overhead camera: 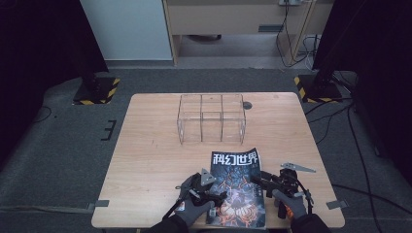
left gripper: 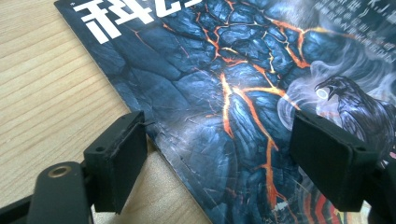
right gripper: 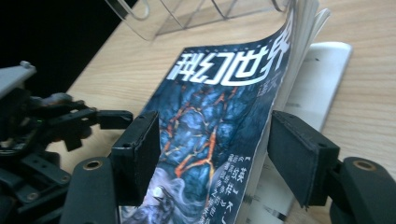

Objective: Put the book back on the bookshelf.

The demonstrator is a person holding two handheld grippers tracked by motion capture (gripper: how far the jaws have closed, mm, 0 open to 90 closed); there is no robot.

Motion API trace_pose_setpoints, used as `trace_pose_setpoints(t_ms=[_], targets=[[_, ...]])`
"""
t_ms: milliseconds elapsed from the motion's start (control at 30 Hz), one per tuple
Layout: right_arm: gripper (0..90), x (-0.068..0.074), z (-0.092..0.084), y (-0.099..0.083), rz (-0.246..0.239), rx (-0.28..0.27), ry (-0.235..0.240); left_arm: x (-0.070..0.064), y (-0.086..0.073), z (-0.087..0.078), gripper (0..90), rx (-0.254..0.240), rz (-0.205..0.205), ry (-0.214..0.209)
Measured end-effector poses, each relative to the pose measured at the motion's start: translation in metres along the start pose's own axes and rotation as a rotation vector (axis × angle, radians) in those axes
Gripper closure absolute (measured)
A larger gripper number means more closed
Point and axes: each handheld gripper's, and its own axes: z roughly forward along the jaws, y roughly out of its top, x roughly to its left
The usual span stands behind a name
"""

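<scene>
Table (overhead camera: 145, 145) w/ clear acrylic organizer (overhead camera: 211, 119) well beyond both claws. Magazine (overhead camera: 236, 187) lies flat btwn them: light, floppy, glossy, prob slippery; grab at lifted page edge. Left gripper (left gripper: 219, 154) spread, straddling spine edge. Right gripper (right gripper: 215, 154) spread, cover edge btwn jaws, not pinched.

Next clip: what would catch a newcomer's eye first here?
A glossy dark-blue magazine with glowing orange lava cracks and white title characters lies at the wooden table's near edge, between two gloved hands. The right claw straddles its lifted page edge. Behind stands a clear plastic divided organizer.
</scene>
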Motion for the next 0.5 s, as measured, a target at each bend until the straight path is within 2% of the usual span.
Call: trace_pose_setpoints(t_ms=[100, 233, 333, 400, 500], targets=[[34.8, -0.0002, 0.0017, -0.0008, 0.013, 0.008, 0.011, 0.0000, -0.0002, 0.0000, 18.4, -0.002, 0.000, 0.000], [34.8, -0.0002, 0.0022, -0.0011, 0.002, 0.020, 0.001, -0.0001, -0.0004, 0.0000, 18.3, -0.003, 0.000, 0.000], [34.7, -0.0005, 0.0032, -0.0019, -0.008, 0.041, -0.022, -0.0002, -0.0005, 0.0000, 18.3, -0.003, -0.001, 0.001], [34.6, -0.0011, 0.0073, -0.0049, -0.006, 0.098, -0.040, -0.0002, -0.0007, 0.0000, 18.3, -0.005, 0.000, 0.001], [34.4, -0.0002, 0.0085, -0.0046, -0.024, 0.104, -0.046, -0.0001, -0.0008, 0.0000, 18.3, -0.006, -0.001, 0.001]])
